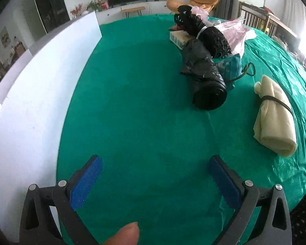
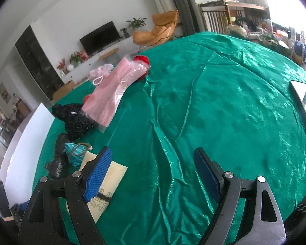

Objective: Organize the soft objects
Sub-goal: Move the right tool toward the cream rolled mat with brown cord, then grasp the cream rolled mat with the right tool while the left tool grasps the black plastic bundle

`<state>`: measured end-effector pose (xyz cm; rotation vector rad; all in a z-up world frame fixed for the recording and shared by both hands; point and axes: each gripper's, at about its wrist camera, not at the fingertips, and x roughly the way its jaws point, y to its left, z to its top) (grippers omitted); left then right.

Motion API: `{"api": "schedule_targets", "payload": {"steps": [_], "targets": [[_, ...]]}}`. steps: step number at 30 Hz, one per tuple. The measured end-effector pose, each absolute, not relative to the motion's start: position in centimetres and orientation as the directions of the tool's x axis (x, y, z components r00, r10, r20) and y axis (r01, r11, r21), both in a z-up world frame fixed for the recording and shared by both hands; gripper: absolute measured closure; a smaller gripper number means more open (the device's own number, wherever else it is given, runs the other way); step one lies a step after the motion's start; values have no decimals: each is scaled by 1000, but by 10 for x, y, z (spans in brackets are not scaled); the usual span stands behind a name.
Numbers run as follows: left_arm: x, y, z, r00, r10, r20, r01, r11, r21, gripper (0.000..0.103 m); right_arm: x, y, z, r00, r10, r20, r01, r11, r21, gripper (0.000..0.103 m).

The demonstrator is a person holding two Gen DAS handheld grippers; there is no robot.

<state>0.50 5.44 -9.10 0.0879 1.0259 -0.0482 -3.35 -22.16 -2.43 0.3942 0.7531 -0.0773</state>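
Soft bundles lie on a green cloth-covered table (image 1: 142, 106). A black plastic roll (image 1: 206, 77) lies right of centre, with a black lace bundle (image 1: 214, 40) and a pink plastic-wrapped item (image 1: 238, 32) behind it and a teal pouch (image 1: 230, 67) beside it. A cream cloth roll (image 1: 275, 118) tied with a dark band rests at the right. My left gripper (image 1: 155, 163) hovers open over bare cloth, nothing between its blue pads. My right gripper (image 2: 153, 159) is open too, its left finger (image 2: 98, 173) over the cream roll (image 2: 112, 171). The pink item (image 2: 114, 89), lace bundle (image 2: 75, 122) and a red object (image 2: 141, 59) lie further off.
A white board (image 1: 30, 110) stands upright along the table's left side. A small box (image 1: 179, 37) sits behind the black roll. A phone or tablet (image 2: 304, 106) lies at the right edge. Wrinkled green cloth (image 2: 224, 106) stretches ahead. A thumb (image 1: 124, 234) shows at the bottom.
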Motion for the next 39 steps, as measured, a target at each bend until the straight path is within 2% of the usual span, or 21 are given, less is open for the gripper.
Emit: {"api": "schedule_targets", "payload": {"steps": [6, 14, 17, 24, 30, 31, 32, 33, 34, 35, 39], "targets": [[8, 61, -96, 504, -44, -863, 63, 998, -14, 0, -33, -221, -24, 727, 74, -683, 204, 926, 318, 18], [8, 60, -98, 525, -39, -850, 60, 998, -9, 0, -32, -222, -25, 730, 77, -679, 207, 922, 327, 18], [15, 61, -95, 480, -48, -876, 64, 998, -20, 0, -32, -222, -25, 729, 78, -680, 205, 923, 326, 18], [58, 48, -59, 509, -226, -831, 154, 973, -171, 0, -32, -222, -26, 726, 78, -683, 205, 924, 323, 18], [111, 16, -70, 442, -219, -870, 263, 959, -108, 2, -33, -224, -26, 730, 73, -679, 210, 923, 324, 18], [117, 15, -73, 441, -211, -872, 271, 958, -95, 10, -33, -224, -26, 732, 71, -678, 211, 922, 324, 18], [120, 15, -76, 440, -213, -872, 278, 956, -94, 29, -34, -225, -26, 733, 70, -677, 211, 922, 325, 18], [121, 16, -77, 433, -219, -874, 283, 954, -99, 40, -34, -225, -26, 734, 70, -676, 211, 922, 325, 18], [122, 19, -77, 422, -249, -872, 288, 949, -132, 57, -34, -225, -26, 735, 71, -675, 211, 922, 326, 18], [120, 22, -76, 424, -268, -865, 278, 948, -157, 67, -34, -225, -26, 734, 71, -676, 211, 922, 326, 18], [92, 39, -70, 451, -207, -868, 201, 971, -127, 67, -34, -226, -26, 733, 75, -676, 210, 921, 329, 18]]}}
